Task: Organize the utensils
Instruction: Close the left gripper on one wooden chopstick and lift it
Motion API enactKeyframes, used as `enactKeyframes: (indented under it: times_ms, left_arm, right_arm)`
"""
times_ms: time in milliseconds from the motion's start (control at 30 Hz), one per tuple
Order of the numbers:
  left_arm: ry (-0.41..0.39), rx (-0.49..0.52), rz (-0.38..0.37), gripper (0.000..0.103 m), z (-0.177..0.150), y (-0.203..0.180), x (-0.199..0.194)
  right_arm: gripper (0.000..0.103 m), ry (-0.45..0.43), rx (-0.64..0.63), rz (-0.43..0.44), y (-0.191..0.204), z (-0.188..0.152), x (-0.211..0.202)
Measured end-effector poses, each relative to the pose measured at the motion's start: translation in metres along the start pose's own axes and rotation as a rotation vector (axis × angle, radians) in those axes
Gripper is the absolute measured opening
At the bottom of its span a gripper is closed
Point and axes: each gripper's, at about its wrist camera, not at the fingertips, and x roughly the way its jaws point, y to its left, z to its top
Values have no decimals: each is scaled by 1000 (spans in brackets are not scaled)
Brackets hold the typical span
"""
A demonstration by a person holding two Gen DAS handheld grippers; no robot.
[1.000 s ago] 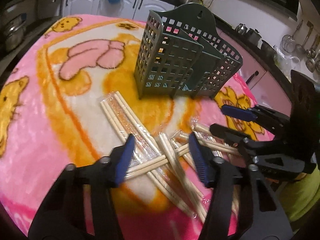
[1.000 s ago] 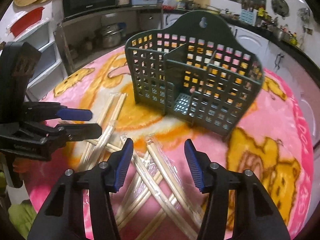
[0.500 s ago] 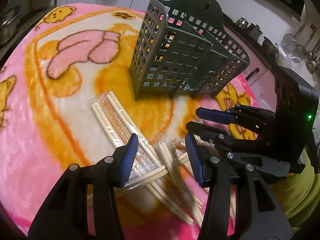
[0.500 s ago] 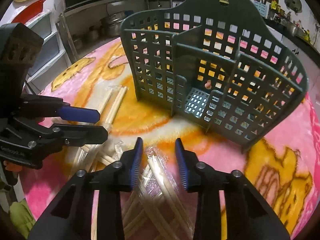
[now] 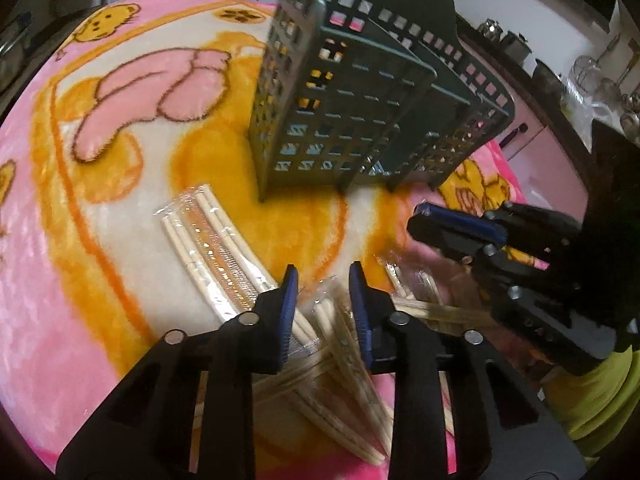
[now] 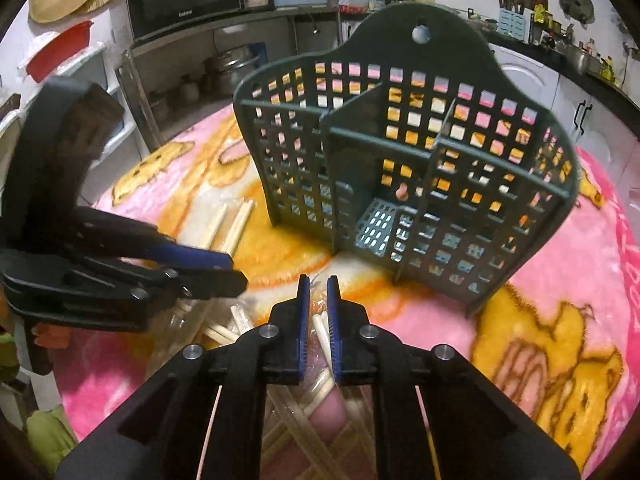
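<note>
Both grippers bore down on the wrapped chopsticks (image 5: 332, 320) heaped on the pink blanket (image 5: 48, 320) before the green caddy (image 6: 420, 168). The right gripper (image 6: 318, 300) pinched one wrapped pair. The left gripper (image 5: 322, 300) had just been closing, packets between its jaws; grip unclear.

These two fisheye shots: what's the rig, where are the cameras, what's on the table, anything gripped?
No robot arm: a person holds two handheld black clamp grippers with blue pads, each carrying a forward-looking camera. One picture looks along the left gripper, the other along the right gripper. On the pink cartoon blanket stands an empty dark green lattice plastic utensil caddy, with plastic-wrapped wooden chopsticks scattered before it. Both grippers have just been closing; the right pinches a wrapped pair, the left has one between its pads.
</note>
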Motion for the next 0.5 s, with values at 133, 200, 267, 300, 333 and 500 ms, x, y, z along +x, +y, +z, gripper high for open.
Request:
enactKeyframes:
  times_ms: [133,200,267,300,333,500]
  left_arm:
    - [6,12,14,9,0,-3,4]
    - [0,27,18,7,1,-6,2]
    - [-12,35,19,5,2,-9,-1]
    - [-23,38,21,5,4,-10,-4]
    - [-34,42,19,4,6,-11,-7]
    - [-98,55,10,3,18,-20,-28]
  right_arm:
    - [8,-27,17,-5,-5,1,-11]
    - [8,-41,23,-7,-6,2,-15]
    - [7,-57,30,-9,-9,2,-22]
    - [7,-65,33,-11,-10,2,-25]
    - [7,-73,38,-10,-12,3,-28]
    - [7,-111,54,-14,-16,8,-43]
